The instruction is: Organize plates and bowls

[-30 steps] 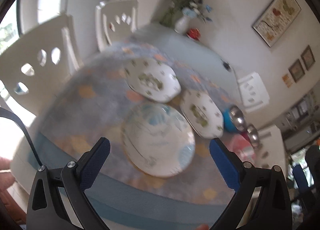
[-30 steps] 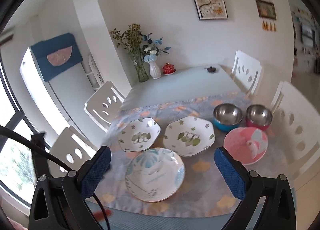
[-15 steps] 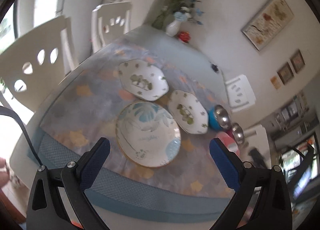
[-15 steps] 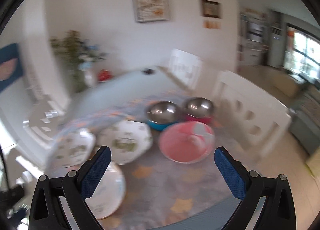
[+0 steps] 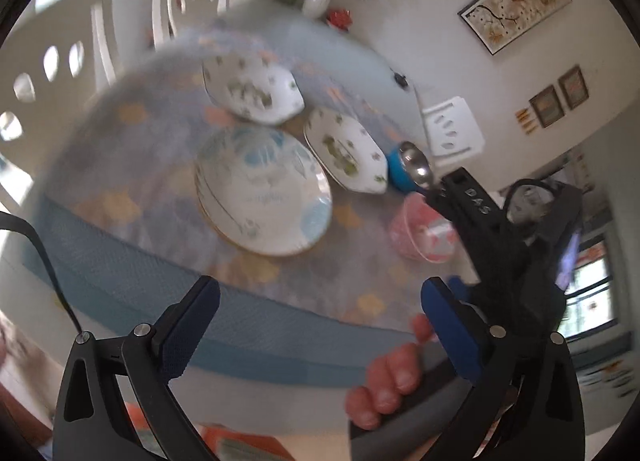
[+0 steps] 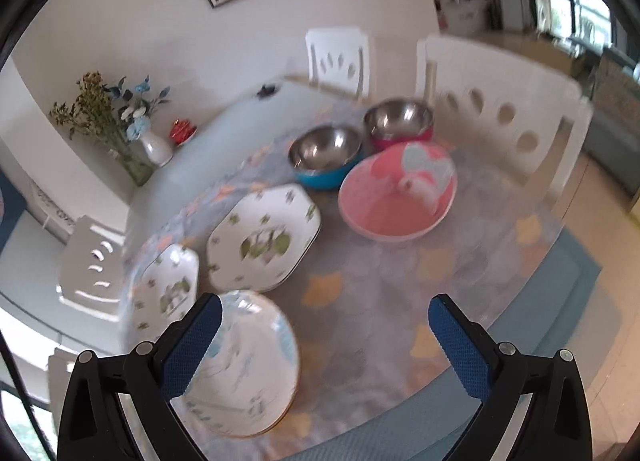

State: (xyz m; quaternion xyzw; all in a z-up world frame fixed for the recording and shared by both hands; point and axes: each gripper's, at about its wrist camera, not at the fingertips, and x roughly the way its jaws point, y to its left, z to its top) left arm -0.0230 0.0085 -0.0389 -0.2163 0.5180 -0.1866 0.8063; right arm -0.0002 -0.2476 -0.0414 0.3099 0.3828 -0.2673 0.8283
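Observation:
A round plate with blue leaves [image 5: 262,191] lies at the table's near side, ahead of my open, empty left gripper [image 5: 320,325]. Beyond it lie two white six-sided plates with green motifs [image 5: 252,89] [image 5: 346,151]. To the right are a steel bowl with a blue outside [image 5: 408,171] and a pink bowl [image 5: 424,231]. My right gripper [image 6: 324,341] is open and empty above the tablecloth. From it I see the round plate [image 6: 244,365] at lower left, the six-sided plates [image 6: 266,239] [image 6: 168,289], the pink bowl [image 6: 396,197], the blue steel bowl [image 6: 326,153] and a magenta steel bowl [image 6: 400,121].
White chairs [image 6: 500,113] [image 5: 68,57] stand around the table. A vase of flowers [image 6: 154,147] and a small red dish [image 6: 182,129] sit at the far end. The other tool's black frame [image 5: 476,205] and a hand [image 5: 392,377] fill the left view's lower right.
The right view swung rightward and came lower, closer to the pink and steel bowls. The left view shifted, and the other tool and a hand came into it. Nothing was taken hold of.

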